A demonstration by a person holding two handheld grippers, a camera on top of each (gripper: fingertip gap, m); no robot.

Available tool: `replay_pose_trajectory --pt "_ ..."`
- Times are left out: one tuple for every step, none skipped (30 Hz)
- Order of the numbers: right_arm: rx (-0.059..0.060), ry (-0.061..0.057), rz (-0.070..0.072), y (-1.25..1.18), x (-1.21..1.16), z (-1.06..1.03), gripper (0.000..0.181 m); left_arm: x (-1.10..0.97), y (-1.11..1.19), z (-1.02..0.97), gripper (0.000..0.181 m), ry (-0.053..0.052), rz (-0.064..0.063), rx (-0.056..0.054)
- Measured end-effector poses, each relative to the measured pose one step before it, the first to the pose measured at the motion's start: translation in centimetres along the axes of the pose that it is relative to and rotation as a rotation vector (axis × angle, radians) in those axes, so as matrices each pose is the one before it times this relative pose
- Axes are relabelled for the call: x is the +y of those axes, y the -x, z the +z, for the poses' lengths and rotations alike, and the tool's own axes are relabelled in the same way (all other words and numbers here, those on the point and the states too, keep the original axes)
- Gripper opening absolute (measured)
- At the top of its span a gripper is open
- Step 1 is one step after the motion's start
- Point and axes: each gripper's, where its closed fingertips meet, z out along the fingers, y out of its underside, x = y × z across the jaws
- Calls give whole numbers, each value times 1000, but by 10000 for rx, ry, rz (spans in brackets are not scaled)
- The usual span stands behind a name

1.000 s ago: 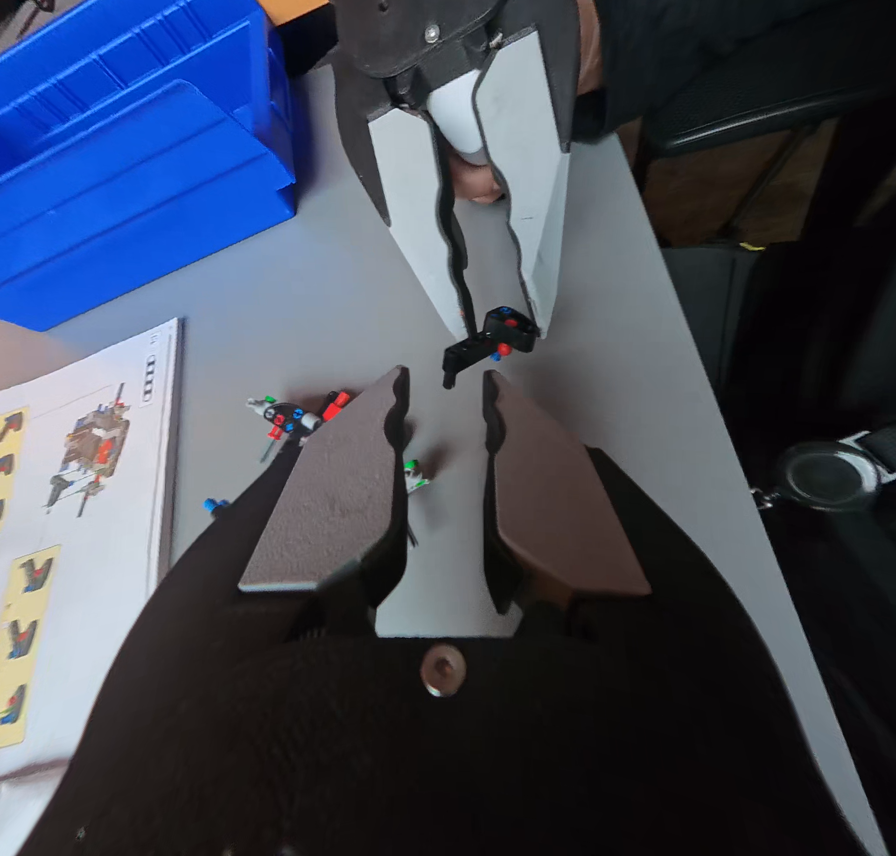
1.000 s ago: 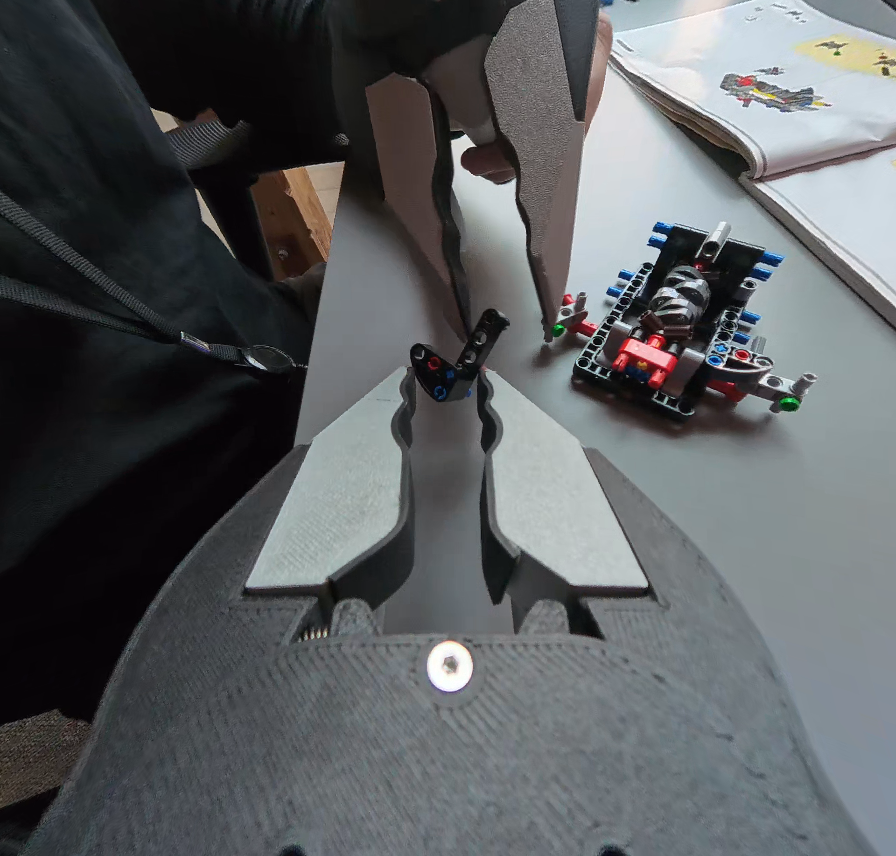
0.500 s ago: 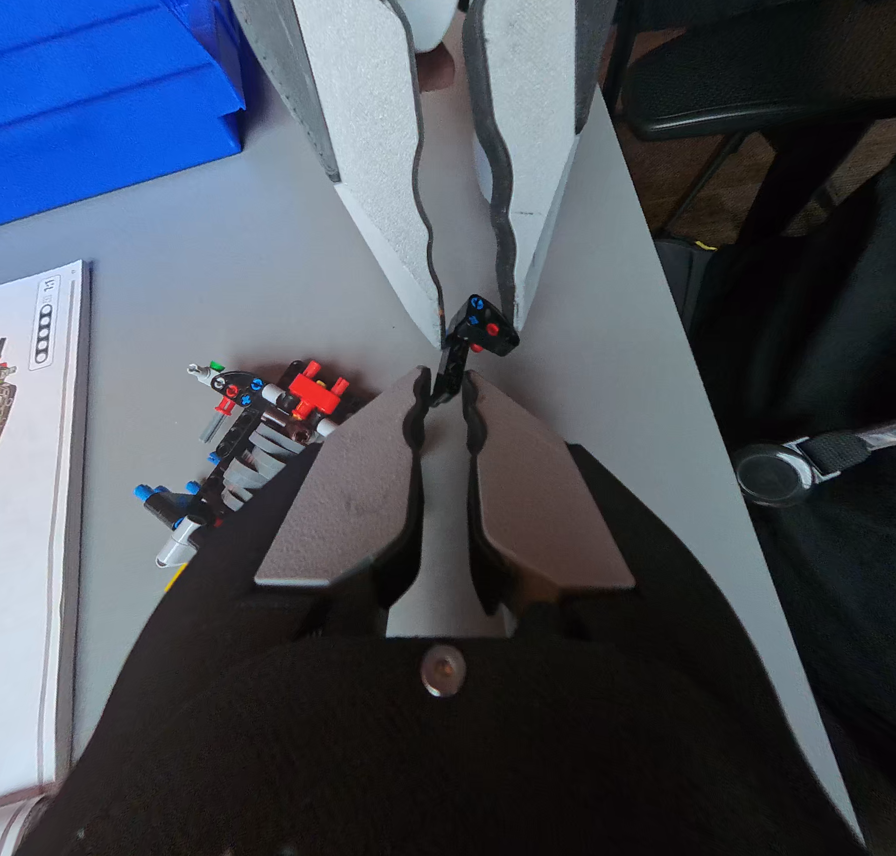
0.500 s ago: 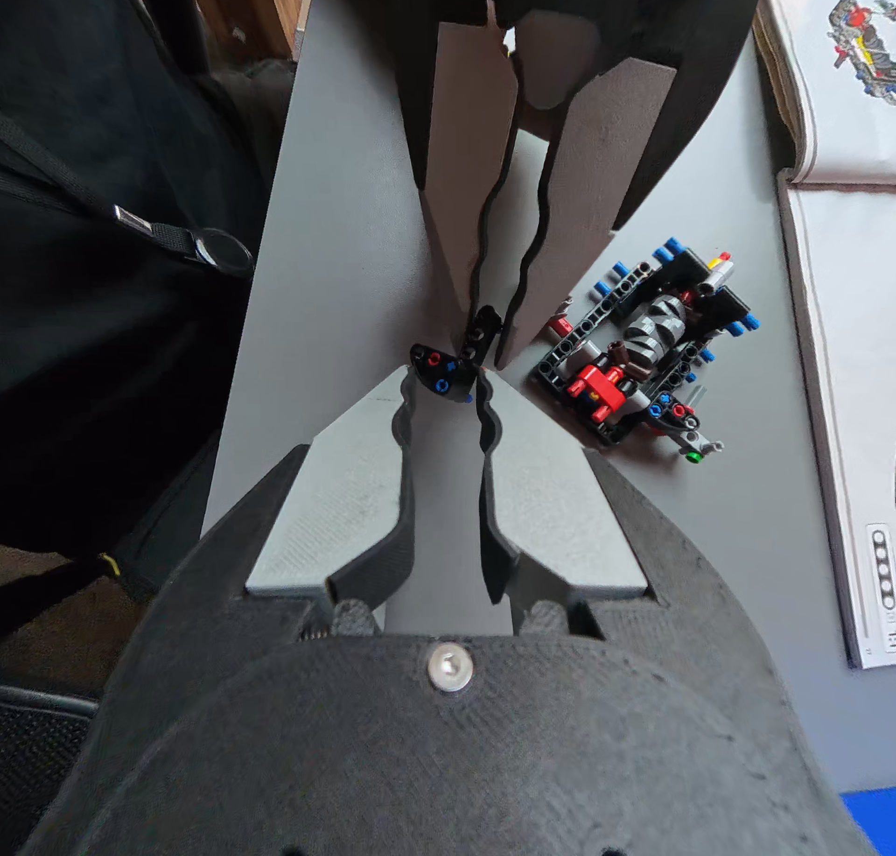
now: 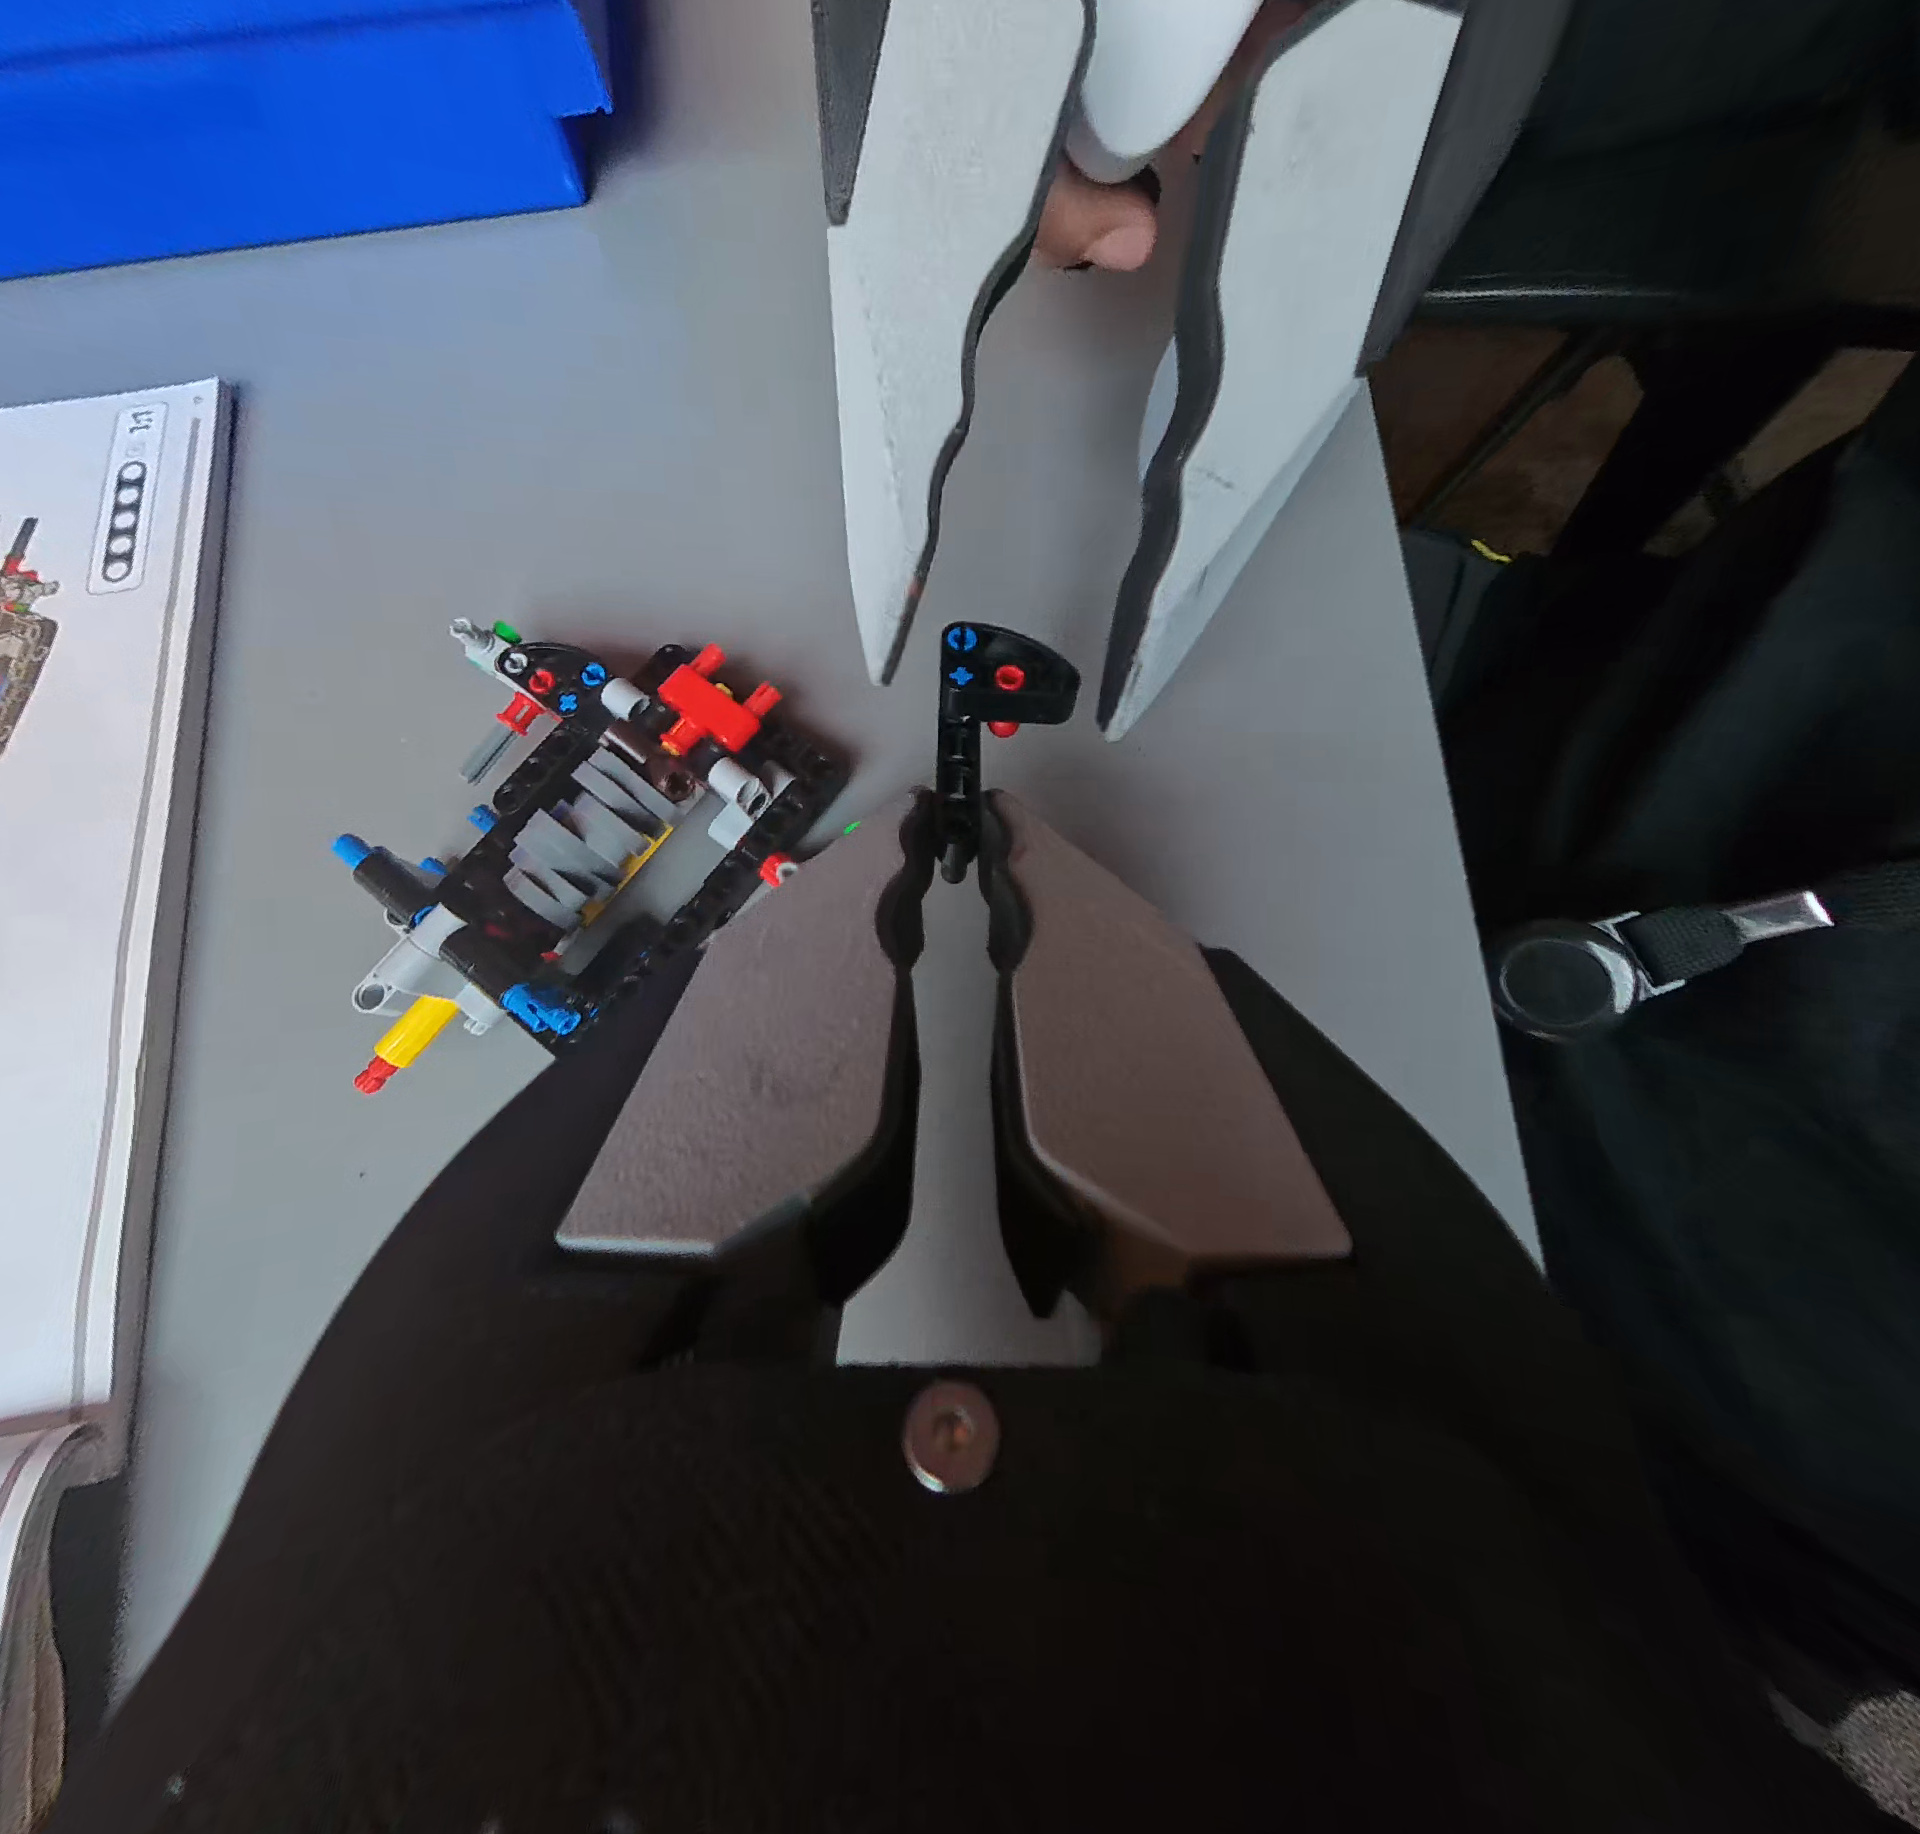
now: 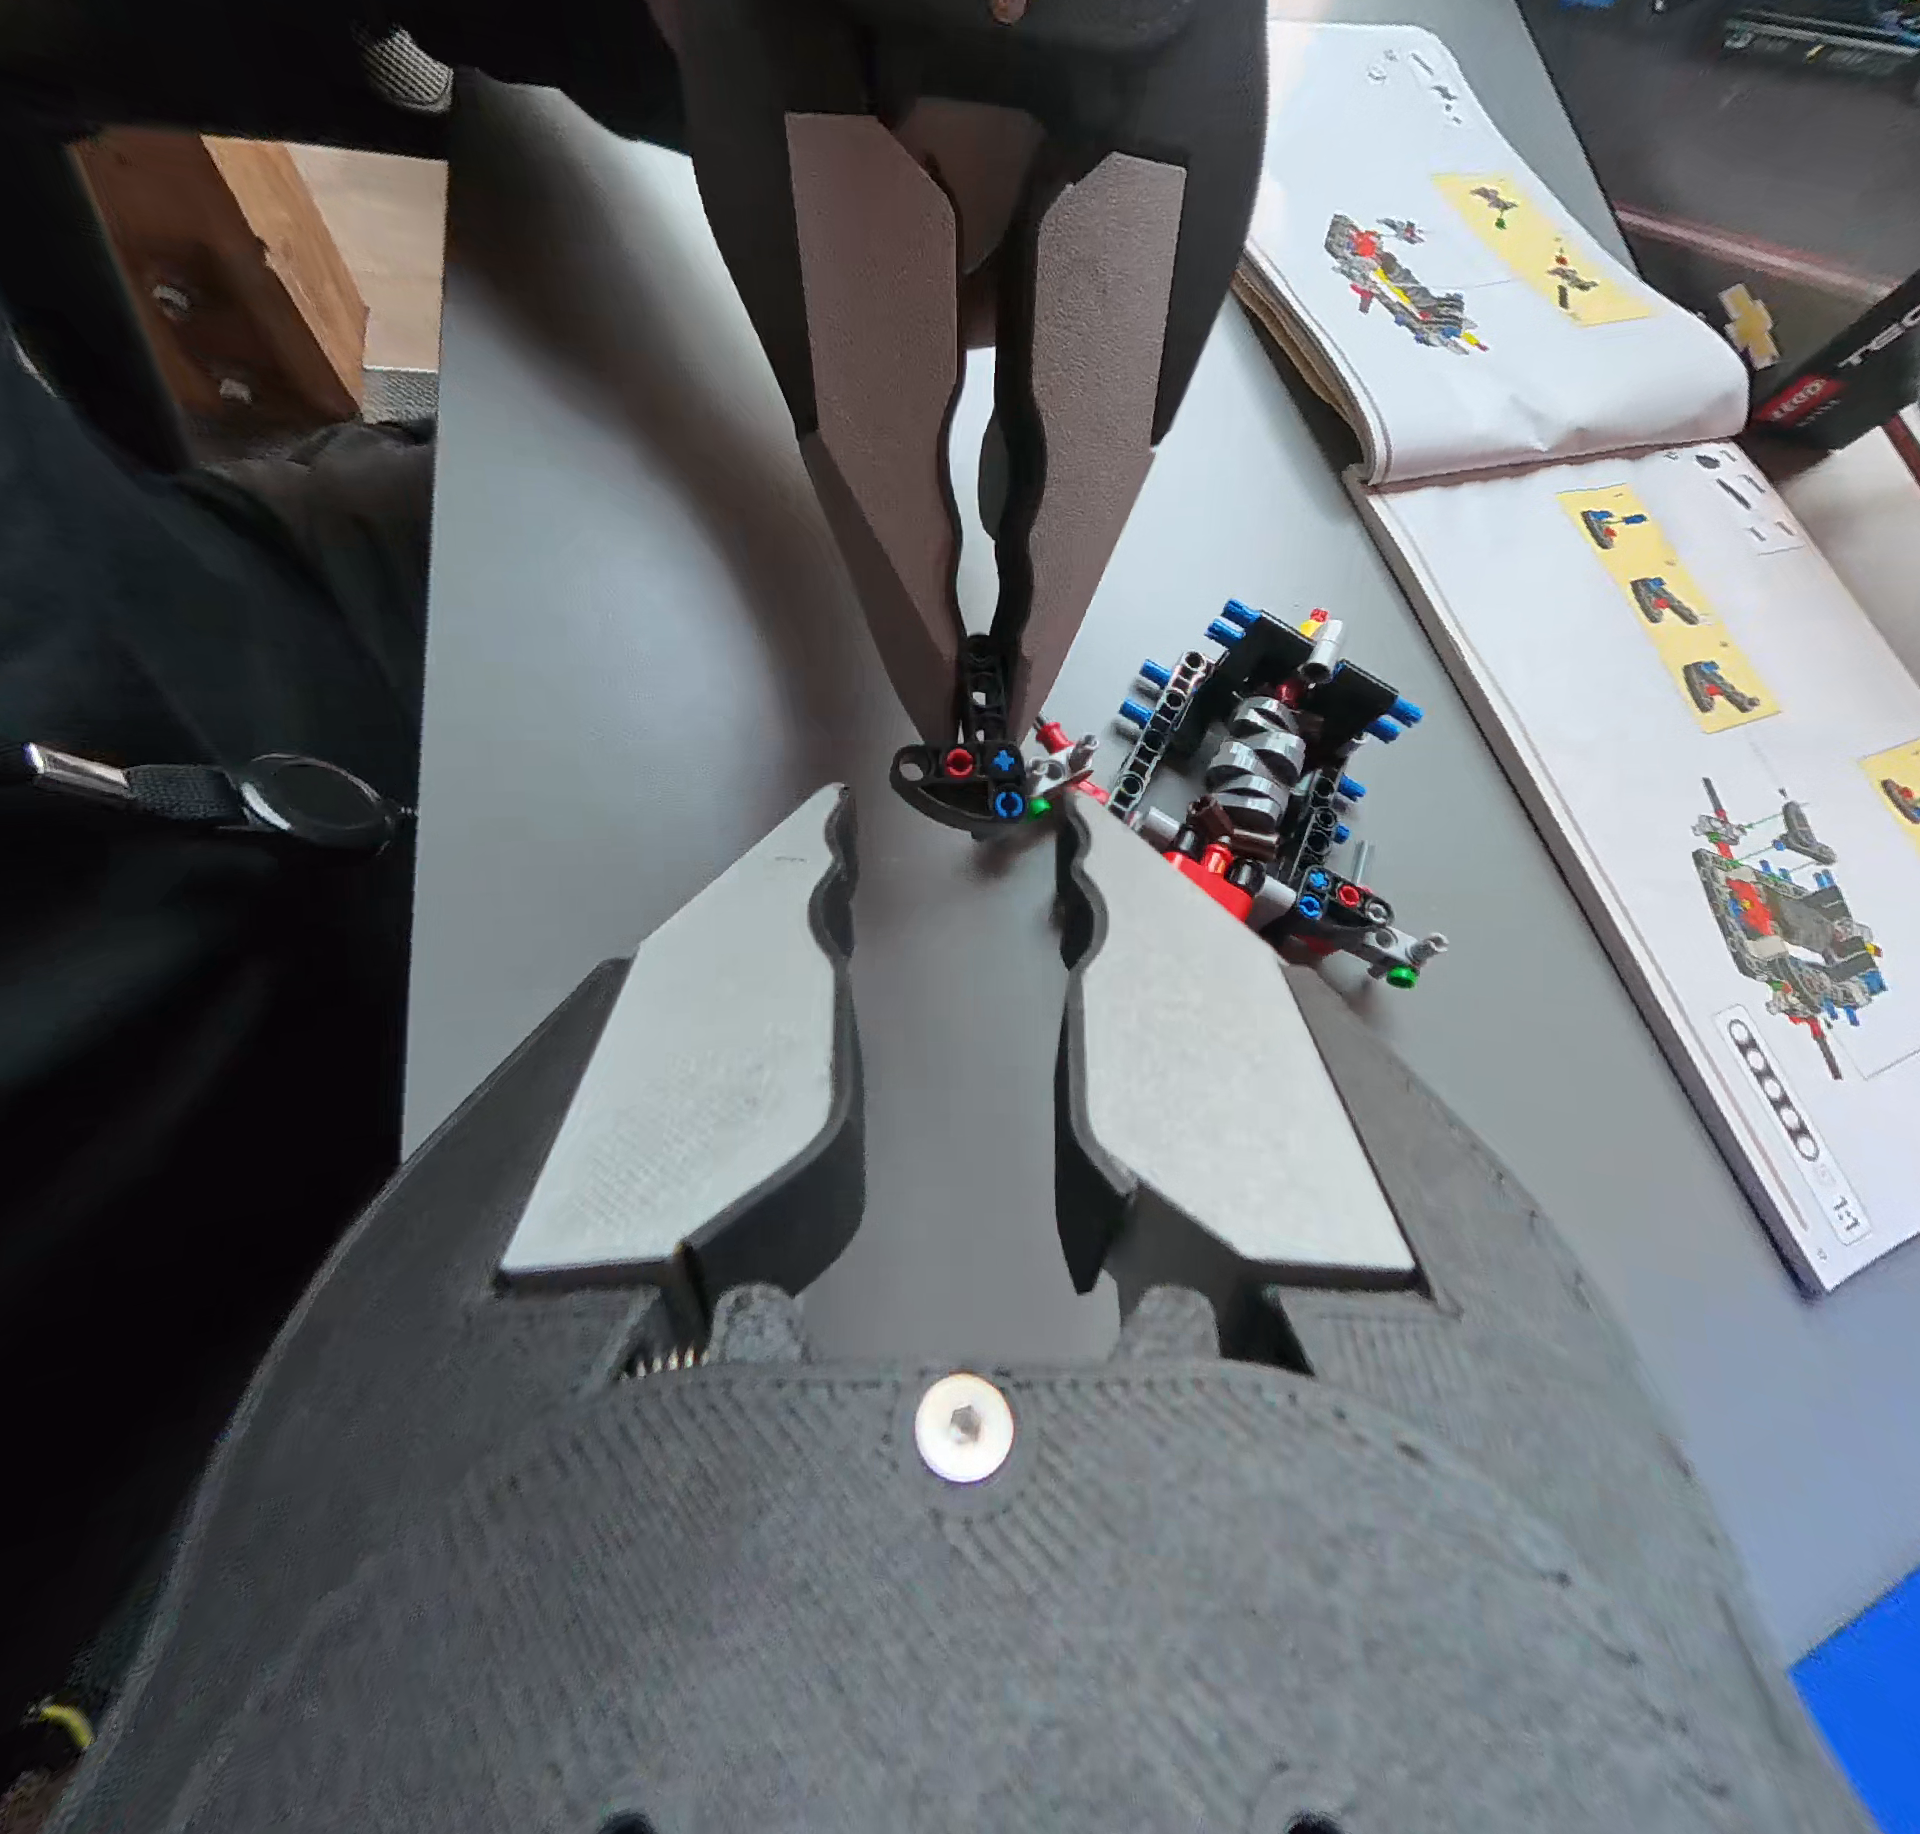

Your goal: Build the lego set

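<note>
Bare bench [image 5: 644, 413] lies open ahead-left of my left fingers [image 5: 904, 849]. The lego frame [image 5: 613, 828] crowds their left side; the bench edge drops off close on their right.

Count, this frame: two grippers, left gripper [image 5: 954, 813] and right gripper [image 6: 956, 823]. One small black lego piece [image 5: 992, 688] between them. One partly built lego chassis [image 5: 592, 839] on the table. One open instruction booklet [image 6: 1621, 745], at the right in the right wrist view. One blue bin [image 5: 281, 70], far left in the left wrist view. One boxed set [image 6: 1839, 371], far right.
</note>
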Motion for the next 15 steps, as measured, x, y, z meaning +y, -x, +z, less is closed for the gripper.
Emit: replay_pose_trajectory --pt "97 11 -40 46 -100 80 31 2 -194 59 3 117 59 28" --pt "85 55 -45 9 4 57 28 -26 -144 83 4 64 71 -30" --pt "-123 56 -45 293 63 45 23 24 -38 66 4 65 85 -105" --pt "-92 56 -23 254 100 35 23 113 -189 58 4 87 55 8" --pt "-46 21 10 164 105 56 22 96 -124 68 4 41 -6 -38" --pt "-51 19 79 130 122 94 23 140 -98 73 4 48 -73 -51" --pt "-73 21 102 116 174 130 23 179 -55 81 4 72 -116 -70" --pt "-80 -19 99 69 154 126 23 219 -9 -4 4 96 -70 -126" --pt "-49 30 105 -54 267 71 23 328 168 -146 6 147 43 -233" --pt "45 135 106 -296 423 -40 23 387 363 -258 15 146 123 -316" --pt "114 97 103 -456 373 -165 22 500 663 -331 20 173 101 -437" --pt "96 -28 106 -455 187 -297 22 648 821 -296 22 221 49 -457" --pt "92 -98 155 -505 77 -362 22 596 668 -163 25 191 -26 -283" --pt "116 -95 211 -608 76 -380 22 411 455 5 27 83 -174 -87" --pt "139 -83 220 -698 101 -320 22 246 120 218 28 27 -326 158"
